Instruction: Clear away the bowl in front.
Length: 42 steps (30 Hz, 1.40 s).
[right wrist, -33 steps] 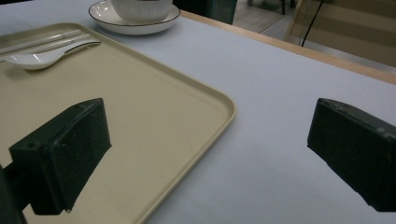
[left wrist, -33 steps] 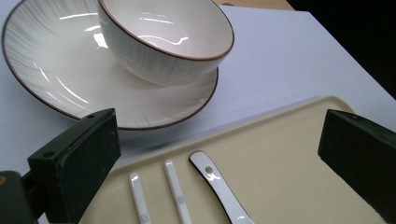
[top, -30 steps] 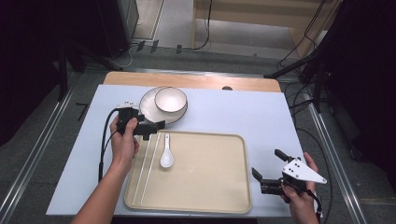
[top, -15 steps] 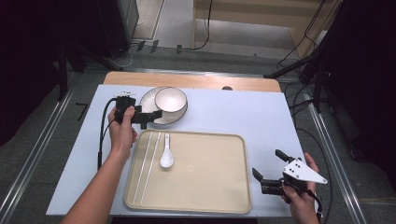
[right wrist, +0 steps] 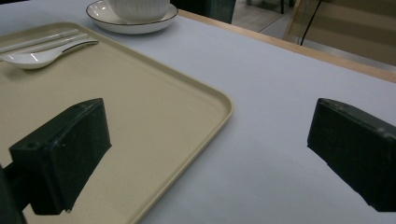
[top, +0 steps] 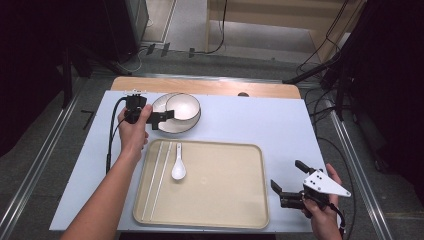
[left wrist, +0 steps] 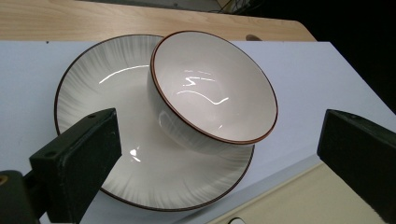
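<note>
While the right gripper [top: 289, 189] waits at the lower right of the high view, just off the tray's right edge, its fingers [right wrist: 60, 156] stand wide apart on nothing, one over the beige tray [top: 230, 200] and one over the bare worktop [top: 260, 125]. Farther up the frame, the tray carries a white ceramic spoon [top: 178, 163] with its handle pointing away from the person, and a pair of pale chopsticks [top: 158, 180] lying parallel beside it along the left rim.

Beyond the tray's upper left corner sits the white brown-rimmed bowl [top: 183, 106], resting on a ribbed plate [top: 165, 122] toward that plate's right side. The left gripper [top: 164, 116] is far the nearer of the two: its fingers [left wrist: 77, 175] are spread open and empty, pointing rightward in the high view toward the bowl, with the tips over the plate's near left part.

In the left gripper view the bowl [left wrist: 212, 91] lies straight ahead between the open fingers, leaning on the plate [left wrist: 98, 93] rather than centred in it, a tilt the high view hardly gives. My judgement is that the next move is a short push forward to bracket the bowl's near wall or rim.
</note>
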Each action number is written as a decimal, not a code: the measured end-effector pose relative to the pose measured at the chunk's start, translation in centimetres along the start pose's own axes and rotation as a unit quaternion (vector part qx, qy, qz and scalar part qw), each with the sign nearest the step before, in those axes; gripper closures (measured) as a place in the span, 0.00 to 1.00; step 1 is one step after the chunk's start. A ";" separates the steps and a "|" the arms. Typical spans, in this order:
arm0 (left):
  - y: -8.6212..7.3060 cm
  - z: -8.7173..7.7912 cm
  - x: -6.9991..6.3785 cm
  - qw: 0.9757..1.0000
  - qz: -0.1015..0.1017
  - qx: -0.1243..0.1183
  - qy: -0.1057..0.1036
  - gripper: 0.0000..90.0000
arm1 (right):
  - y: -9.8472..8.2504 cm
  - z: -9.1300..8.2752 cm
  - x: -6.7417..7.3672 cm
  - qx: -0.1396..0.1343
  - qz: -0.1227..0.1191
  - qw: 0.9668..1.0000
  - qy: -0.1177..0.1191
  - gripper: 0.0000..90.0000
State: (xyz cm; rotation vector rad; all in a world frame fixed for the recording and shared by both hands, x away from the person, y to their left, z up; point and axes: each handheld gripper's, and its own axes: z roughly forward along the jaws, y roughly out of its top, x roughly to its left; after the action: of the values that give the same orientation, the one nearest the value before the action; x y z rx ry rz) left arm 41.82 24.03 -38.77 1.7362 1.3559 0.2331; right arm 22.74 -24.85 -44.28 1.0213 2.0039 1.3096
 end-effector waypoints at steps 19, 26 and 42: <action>1.7 2.8 0.7 0.998 -0.011 0.038 0.047 0.22 | 0.0 0.1 0.0 0.001 0.001 1.000 0.000 0.00; 1.9 4.1 1.3 0.995 -0.027 0.057 0.072 0.31 | 0.0 0.1 -0.1 0.000 0.004 1.000 0.000 0.00; 1.4 6.1 2.6 0.992 -0.069 0.070 0.083 0.47 | -0.1 0.1 -0.3 0.000 0.006 1.000 0.000 0.00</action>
State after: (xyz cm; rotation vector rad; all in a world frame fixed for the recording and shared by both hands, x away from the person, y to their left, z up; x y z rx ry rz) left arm 47.56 23.06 -42.25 1.7607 1.6408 0.2131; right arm 22.92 -25.09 -44.39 1.0346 2.0002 1.3149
